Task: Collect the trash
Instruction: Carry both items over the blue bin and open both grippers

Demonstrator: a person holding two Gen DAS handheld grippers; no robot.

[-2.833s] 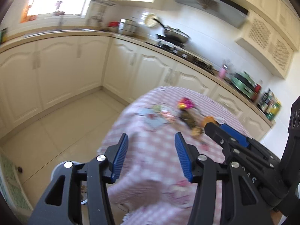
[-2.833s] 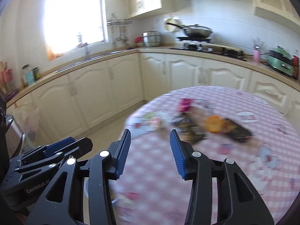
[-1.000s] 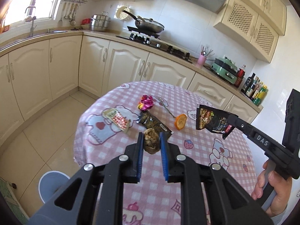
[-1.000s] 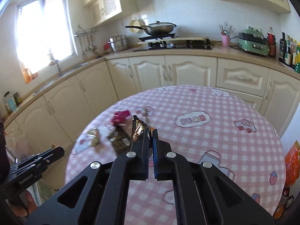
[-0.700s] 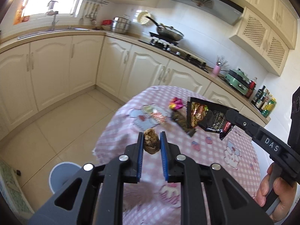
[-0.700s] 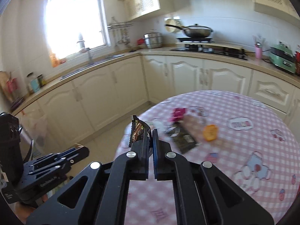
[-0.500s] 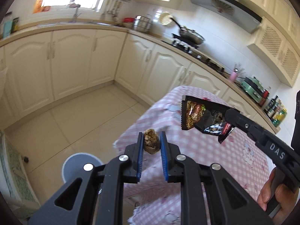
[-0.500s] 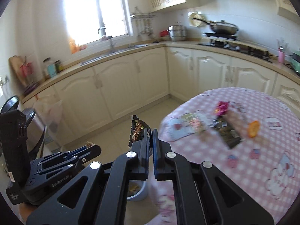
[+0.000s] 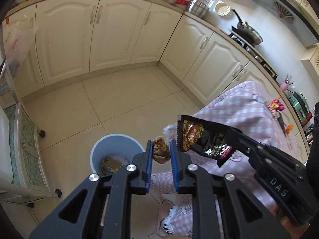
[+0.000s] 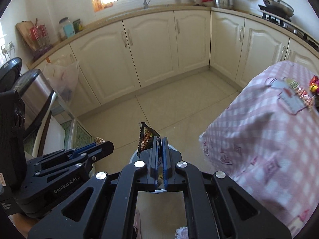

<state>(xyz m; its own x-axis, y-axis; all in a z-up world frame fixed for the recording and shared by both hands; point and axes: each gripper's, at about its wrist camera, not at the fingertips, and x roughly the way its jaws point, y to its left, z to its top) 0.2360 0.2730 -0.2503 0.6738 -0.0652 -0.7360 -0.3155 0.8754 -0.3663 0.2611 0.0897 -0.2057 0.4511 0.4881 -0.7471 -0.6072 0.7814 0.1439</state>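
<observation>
My left gripper [image 9: 161, 153] is clamped narrowly on a crumpled brown wad of trash [image 9: 160, 152], its blue pads [image 9: 149, 159] pressing on either side, and it points steeply down toward the tiled floor [image 9: 111, 103]. Just beside and below the wad in the left wrist view stands a pale blue trash bin [image 9: 103, 145], open at the top, with a yellowish-brown wrapper [image 9: 110, 164] already lying inside it. My right gripper [image 10: 158, 155] is squeezed fully together on a black snack bag [image 10: 146, 137] printed with a colourful food picture; the bag sticks up and forward out of the closed fingers. In the left wrist view that same bag hangs in the air close to the right of the wad, above the draped edge of the pink checked tablecloth [image 9: 245, 111]. The bench [image 10: 279, 119] under that cloth is off to the right, and more trash remains on top of it: a pink-and-yellow crumpled wrapper [image 9: 276, 106], an orange scrap [image 9: 288, 127] and a flat printed packet [image 10: 299, 91]. The bin's rim [image 10: 133, 157] is mostly hidden behind my right gripper in the right wrist view.
</observation>
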